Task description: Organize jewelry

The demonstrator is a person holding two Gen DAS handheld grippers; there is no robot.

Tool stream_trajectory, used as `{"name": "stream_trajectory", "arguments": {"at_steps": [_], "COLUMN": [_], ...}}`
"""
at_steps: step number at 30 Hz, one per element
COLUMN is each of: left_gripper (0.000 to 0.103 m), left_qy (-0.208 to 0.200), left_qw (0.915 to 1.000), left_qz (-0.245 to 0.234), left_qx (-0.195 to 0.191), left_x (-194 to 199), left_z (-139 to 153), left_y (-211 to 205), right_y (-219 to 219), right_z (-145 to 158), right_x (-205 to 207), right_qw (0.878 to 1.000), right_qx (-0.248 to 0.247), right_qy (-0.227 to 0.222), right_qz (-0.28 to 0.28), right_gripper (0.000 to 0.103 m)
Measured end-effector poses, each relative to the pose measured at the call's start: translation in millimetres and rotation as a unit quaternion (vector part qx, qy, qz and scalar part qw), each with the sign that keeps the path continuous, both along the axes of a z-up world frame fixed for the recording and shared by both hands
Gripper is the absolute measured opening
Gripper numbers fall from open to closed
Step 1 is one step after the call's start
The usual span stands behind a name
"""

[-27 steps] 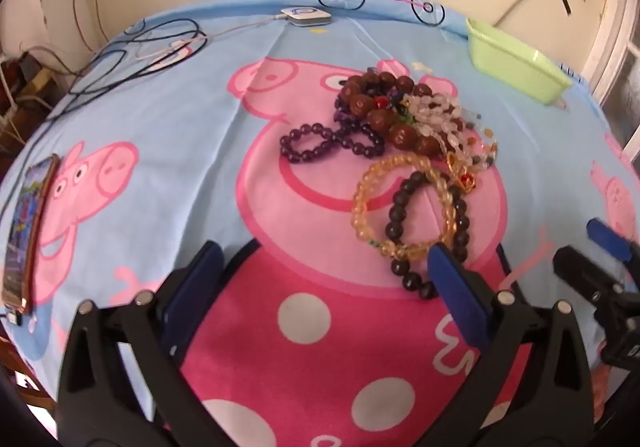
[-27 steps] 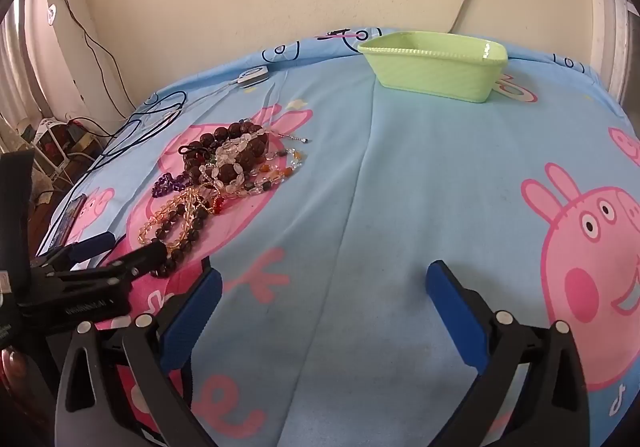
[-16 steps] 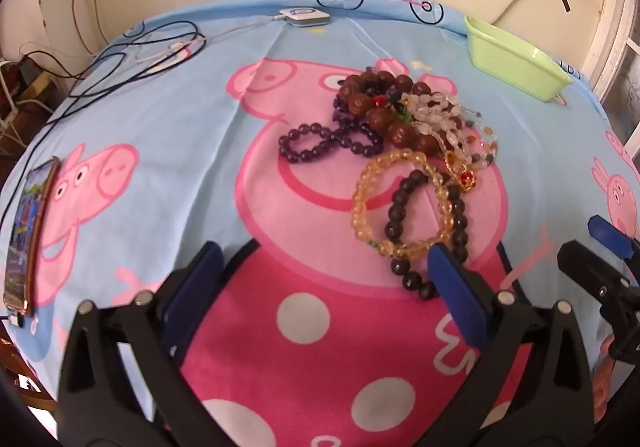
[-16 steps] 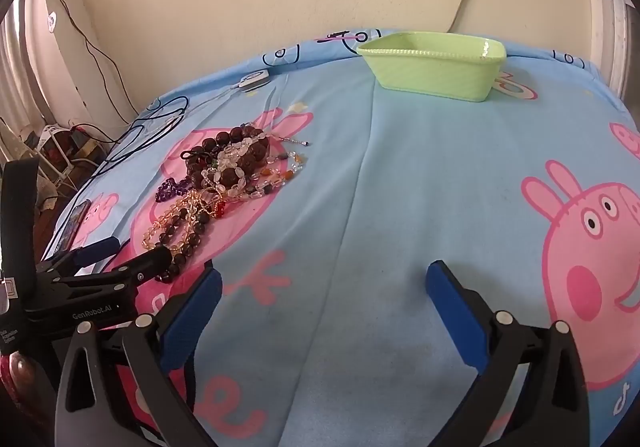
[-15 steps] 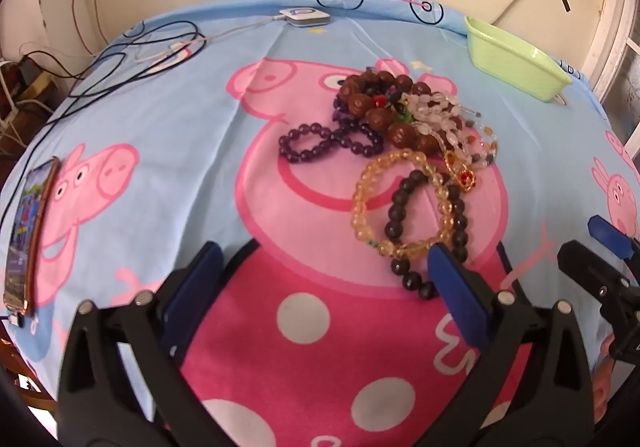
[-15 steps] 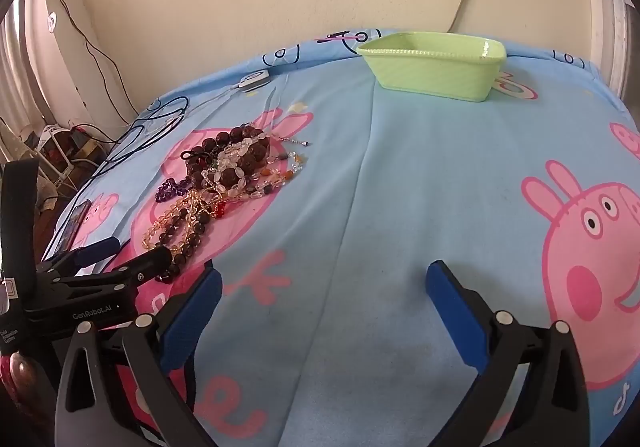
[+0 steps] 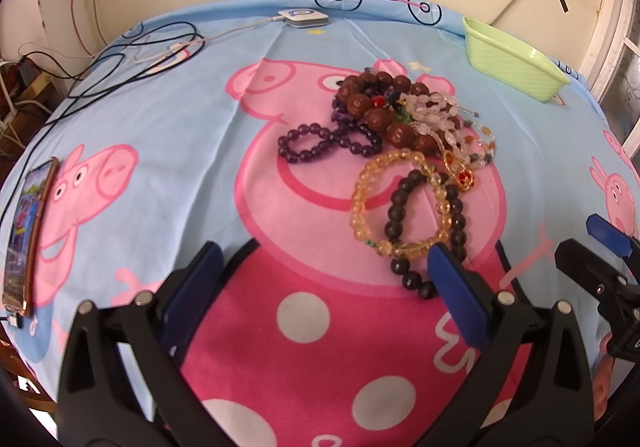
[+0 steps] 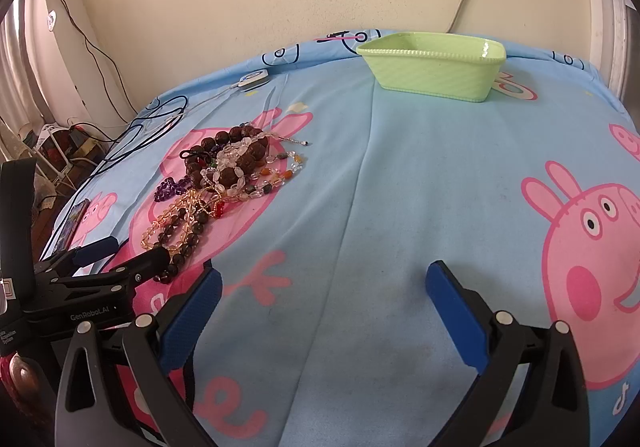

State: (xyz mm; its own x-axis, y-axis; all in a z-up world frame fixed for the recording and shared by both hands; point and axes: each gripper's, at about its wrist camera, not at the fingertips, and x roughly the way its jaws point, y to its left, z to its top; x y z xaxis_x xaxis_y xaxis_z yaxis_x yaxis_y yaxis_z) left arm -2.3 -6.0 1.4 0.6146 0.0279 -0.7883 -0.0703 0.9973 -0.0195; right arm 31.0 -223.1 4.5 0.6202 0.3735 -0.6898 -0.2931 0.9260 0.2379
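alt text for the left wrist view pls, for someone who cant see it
A tangled pile of beaded bracelets lies on a blue cartoon-pig bedsheet, just beyond the open, empty left gripper. A green basket sits far right near the wall, a phone lies at the left edge, and the right gripper shows at right.

Tangled heap of beaded bracelets (image 7: 400,151) right of centre on the bedsheet: purple, brown, amber, black, clear strands overlapping. Empty green basket (image 7: 516,65) upright, upper right.
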Motion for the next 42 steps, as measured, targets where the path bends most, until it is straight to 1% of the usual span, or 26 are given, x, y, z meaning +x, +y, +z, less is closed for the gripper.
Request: {"name": "stream_trajectory", "arguments": {"at_steps": [5, 7, 8, 9, 10, 11, 12, 13, 15, 17, 19, 20, 21, 22, 25, 26, 28, 29, 32, 34, 36, 39, 41, 42], "left_gripper": [0.099, 0.098, 0.098, 0.098, 0.098, 0.098, 0.098, 0.098, 0.098, 0.098, 0.096, 0.09, 0.082, 0.079, 0.076, 0.075, 0.072, 0.071, 0.071, 0.071, 0.071, 0.071, 0.071, 0.071], "left_qy": [-0.001, -0.007, -0.02, -0.034, -0.053, -0.075, -0.099, -0.117, -0.131, -0.134, -0.14, -0.137, -0.124, -0.119, -0.133, -0.137, -0.143, -0.145, -0.152, -0.148, -0.145, -0.14, -0.14, -0.139], "left_qw": [1.0, 0.9998, 0.9986, 0.997, 0.9949, 0.9926, 0.9897, 0.9873, 0.9856, 0.9847, 0.9828, 0.9828, 0.9836, 0.9832, 0.981, 0.9805, 0.9801, 0.98, 0.9799, 0.9813, 0.9806, 0.977, 0.9738, 0.9717], "left_qz": [0.0, -0.004, -0.005, -0.003, 0.003, 0.011, 0.018, 0.019, 0.018, 0.014, 0.01, 0.007, -0.001, -0.01, -0.01, -0.015, -0.024, -0.028, -0.045, -0.064, -0.087, -0.126, -0.155, -0.174], "left_qx": [-0.001, -0.019, -0.049, -0.069, -0.085, -0.095, -0.102, -0.106, -0.105, -0.11, -0.12, -0.124, -0.132, -0.138, -0.141, -0.141, -0.136, -0.133, -0.122, -0.106, -0.099, -0.099, -0.09, -0.079], "left_x": [0, -2, -5, -7, -11, -13, -17, -17, -12, -4, 3, 3, 5, 5, -1, -2, -4, -5, -7, -6, -5, -1, 1, 4], "left_z": [0, 3, 7, 12, 17, 22, 28, 33, 40, 42, 38, 34, 31, 31, 33, 33, 33, 34, 35, 37, 39, 44, 47, 49], "left_y": [0, 4, 12, 17, 24, 30, 39, 45, 52, 56, 57, 56, 57, 60, 62, 61, 58, 57, 51, 41, 30, 8, -12, -26], "right_y": [0, -2, -3, -4, -4, -4, -1, 1, 9, 17, 35, 41, 51, 58, 77, 80, 86, 85, 66, 37, 7, -53, -87, -107], "right_z": [0, 0, 0, 2, 3, 4, 5, 6, 12, 18, 26, 28, 29, 30, 28, 27, 23, 24, 33, 42, 48, 48, 44, 40], "right_x": [0, 0, -1, -3, -4, -3, 0, 3, 14, 25, 40, 45, 54, 62, 88, 95, 107, 109, 103, 90, 78, 58, 46, 40], "right_qw": [1.0, 1.0, 1.0, 1.0, 1.0, 1.0, 1.0, 1.0, 1.0, 0.999, 0.998, 0.998, 0.997, 0.997, 0.997, 0.996, 0.996, 0.997, 0.998, 0.999, 0.999, 0.998, 0.995, 0.993], "right_qx": [0.002, 0.006, 0.008, 0.006, 0.008, 0.004, -0.002, -0.006, 0.006, 0.019, 0.016, 0.013, 0.01, 0.01, 0.002, 0.003, -0.001, -0.004, 0.003, 0.01, 0.01, 0.017, 0.022, 0.025], "right_qy": [0.0, -0.001, -0.002, -0.006, -0.01, -0.014, -0.013, -0.013, -0.009, -0.008, -0.012, -0.011, -0.006, -0.002, 0.003, 0.007, 0.018, 0.015, -0.002, -0.023, -0.035, -0.033, -0.027, -0.018], "right_qz": [0.0, 0.001, -0.003, -0.008, -0.007, -0.004, -0.003, 0.003, 0.028, 0.044, 0.063, 0.068, 0.074, 0.079, 0.083, 0.084, 0.086, 0.08, 0.057, 0.029, -0.002, -0.059, -0.093, -0.111], "right_gripper": [0.08, 0.08, 0.08, 0.076, 0.068, 0.05, 0.041, 0.037, 0.023, 0.019, 0.018, 0.018, 0.018, 0.017, 0.006, 0.0, 0.0, 0.0, 0.0, 0.0, 0.0, 0.0, 0.0, 0.0]}}
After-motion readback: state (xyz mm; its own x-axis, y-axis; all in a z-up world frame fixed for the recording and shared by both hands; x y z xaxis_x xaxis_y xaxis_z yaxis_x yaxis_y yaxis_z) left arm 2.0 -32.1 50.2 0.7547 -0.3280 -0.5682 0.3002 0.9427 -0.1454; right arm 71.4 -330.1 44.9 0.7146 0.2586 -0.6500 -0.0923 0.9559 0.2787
